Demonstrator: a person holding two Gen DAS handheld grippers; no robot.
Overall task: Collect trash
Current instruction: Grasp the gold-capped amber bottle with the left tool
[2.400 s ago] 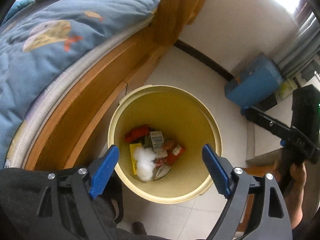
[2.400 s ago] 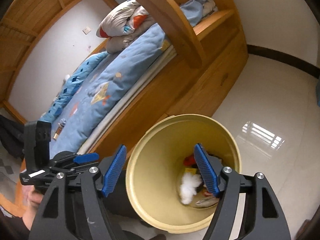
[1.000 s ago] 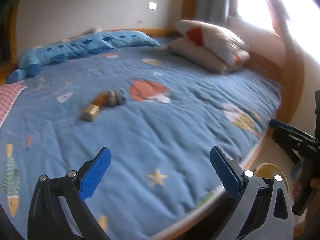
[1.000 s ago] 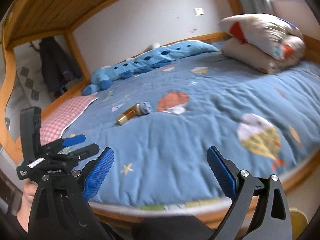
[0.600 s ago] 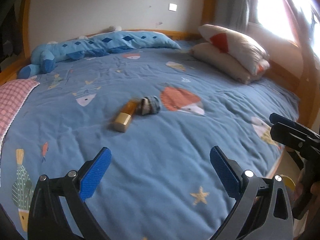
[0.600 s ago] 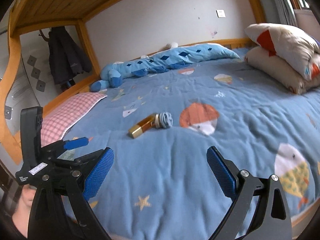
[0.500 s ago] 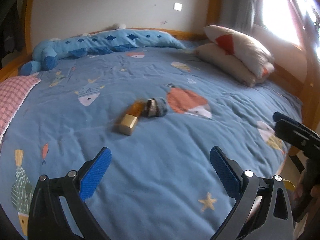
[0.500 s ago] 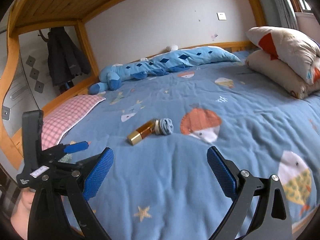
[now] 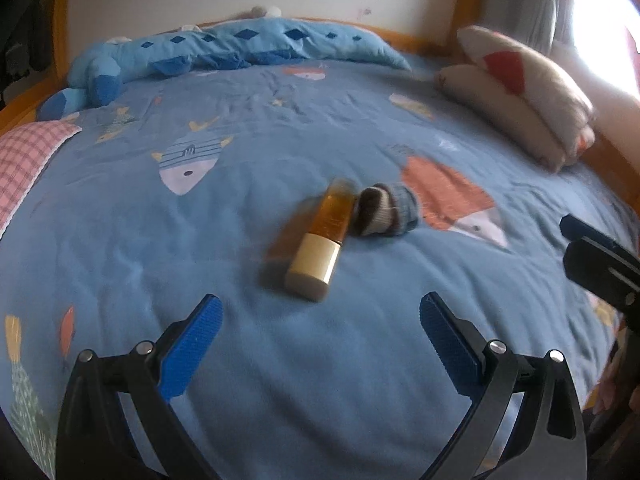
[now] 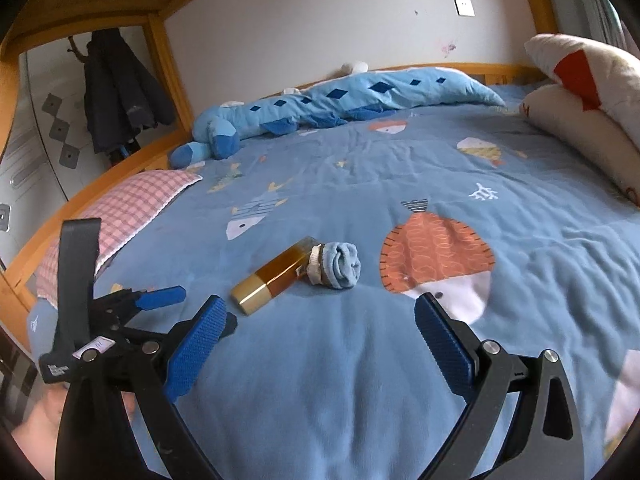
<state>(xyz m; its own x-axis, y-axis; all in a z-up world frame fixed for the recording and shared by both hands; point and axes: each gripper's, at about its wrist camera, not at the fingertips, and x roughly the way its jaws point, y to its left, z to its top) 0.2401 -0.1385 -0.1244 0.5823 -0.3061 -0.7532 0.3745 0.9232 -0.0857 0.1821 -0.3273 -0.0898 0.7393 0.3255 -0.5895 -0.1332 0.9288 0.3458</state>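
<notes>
An amber bottle with a gold cap (image 9: 320,240) lies on the blue fish-print bedspread (image 9: 200,240), touching a rolled-up sock (image 9: 386,210) at its far end. Both also show in the right wrist view: the bottle (image 10: 276,274) and the sock (image 10: 336,266). My left gripper (image 9: 320,340) is open and empty, just short of the bottle's cap. My right gripper (image 10: 316,344) is open and empty, a little short of the bottle and sock. The left gripper also shows at the lower left of the right wrist view (image 10: 156,300).
A long blue plush toy (image 10: 320,108) lies along the far wall. Stacked pillows (image 9: 520,92) sit at the right, and a pink checked pillow (image 10: 132,204) at the left. A wooden bed frame (image 10: 120,164) rims the bed. A dark coat (image 10: 120,88) hangs at the far left.
Both grippers swung up from the yellow trash bin on the floor to the bed and moved in toward the bottle and sock, which now look larger and closer. Both stayed open.
</notes>
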